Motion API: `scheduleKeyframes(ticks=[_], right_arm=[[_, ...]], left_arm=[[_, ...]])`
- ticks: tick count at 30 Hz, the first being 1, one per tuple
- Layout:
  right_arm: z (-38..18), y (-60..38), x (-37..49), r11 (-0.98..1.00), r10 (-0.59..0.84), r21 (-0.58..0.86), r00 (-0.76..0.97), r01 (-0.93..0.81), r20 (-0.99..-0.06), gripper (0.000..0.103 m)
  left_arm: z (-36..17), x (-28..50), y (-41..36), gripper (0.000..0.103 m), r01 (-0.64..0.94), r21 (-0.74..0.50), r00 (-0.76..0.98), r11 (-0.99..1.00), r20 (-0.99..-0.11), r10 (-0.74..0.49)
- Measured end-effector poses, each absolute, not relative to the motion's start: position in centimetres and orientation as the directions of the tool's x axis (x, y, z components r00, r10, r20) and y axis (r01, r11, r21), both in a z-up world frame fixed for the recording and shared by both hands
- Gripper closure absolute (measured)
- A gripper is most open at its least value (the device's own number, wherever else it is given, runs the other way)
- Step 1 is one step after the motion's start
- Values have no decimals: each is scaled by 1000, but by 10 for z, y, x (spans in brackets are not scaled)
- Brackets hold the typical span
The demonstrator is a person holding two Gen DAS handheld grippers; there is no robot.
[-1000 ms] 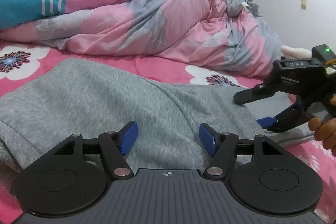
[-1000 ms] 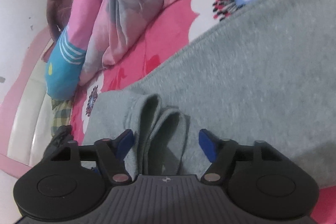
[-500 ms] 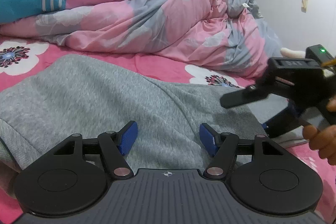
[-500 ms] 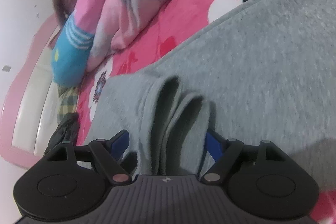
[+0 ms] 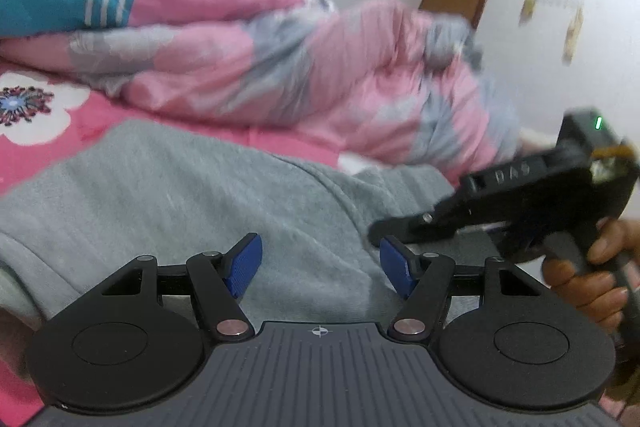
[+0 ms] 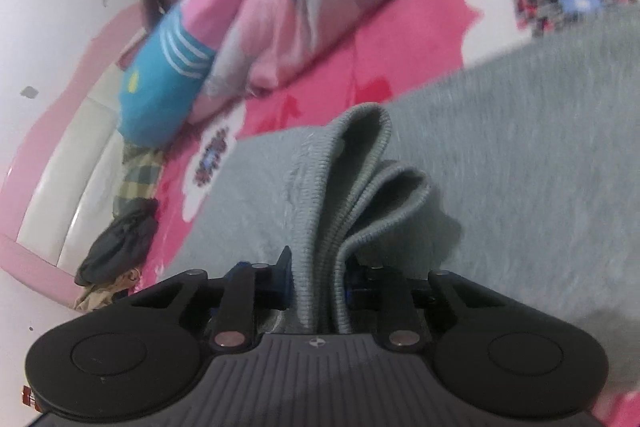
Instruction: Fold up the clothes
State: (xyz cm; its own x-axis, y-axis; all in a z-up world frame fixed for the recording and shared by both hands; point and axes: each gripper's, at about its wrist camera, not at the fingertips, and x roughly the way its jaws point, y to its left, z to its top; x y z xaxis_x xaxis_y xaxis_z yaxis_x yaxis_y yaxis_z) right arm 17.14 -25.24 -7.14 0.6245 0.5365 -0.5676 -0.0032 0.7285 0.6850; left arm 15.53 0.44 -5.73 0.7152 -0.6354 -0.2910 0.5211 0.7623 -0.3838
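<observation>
Grey sweatshirt (image 6: 520, 147) flat, ribbed hem bunched

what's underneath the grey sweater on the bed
The grey sweater lies on a pink flowered sheet, which shows around its edges. Whatever is directly beneath the fabric is covered and cannot be seen.

Black left tool (image 5: 320, 265) with blue pads (image 5: 244, 269), ribbed grey body
</observation>
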Motion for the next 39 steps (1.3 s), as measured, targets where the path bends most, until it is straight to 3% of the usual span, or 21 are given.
scheduleKeyframes(ticks=[6, 14, 21, 27, 39], right_arm=[[-28, -291, 164, 840, 415, 542, 673, -25, -612, 80], [1, -379, 151, 929, 229, 364, 678, 61, -698, 80], [6, -462, 137, 939, 131, 311, 680, 148, -721, 80], [-11, -512, 128, 921, 170, 358, 667, 155, -726, 81], [-36, -562, 114, 867, 288, 483, 667, 124, -687, 81]], left_arm=[[-42, 153, 32, 37, 515, -446, 762, 733, -153, -629], [-62, 187, 26, 38, 416, -518, 744, 747, -279, -607], [-72, 199, 7, 38, 431, -559, 645, 709, -358, -675], [-73, 211, -30, 37, 449, -546, 550, 707, -455, -700], [-56, 221, -48, 37, 433, -529, 501, 729, -531, -683]])
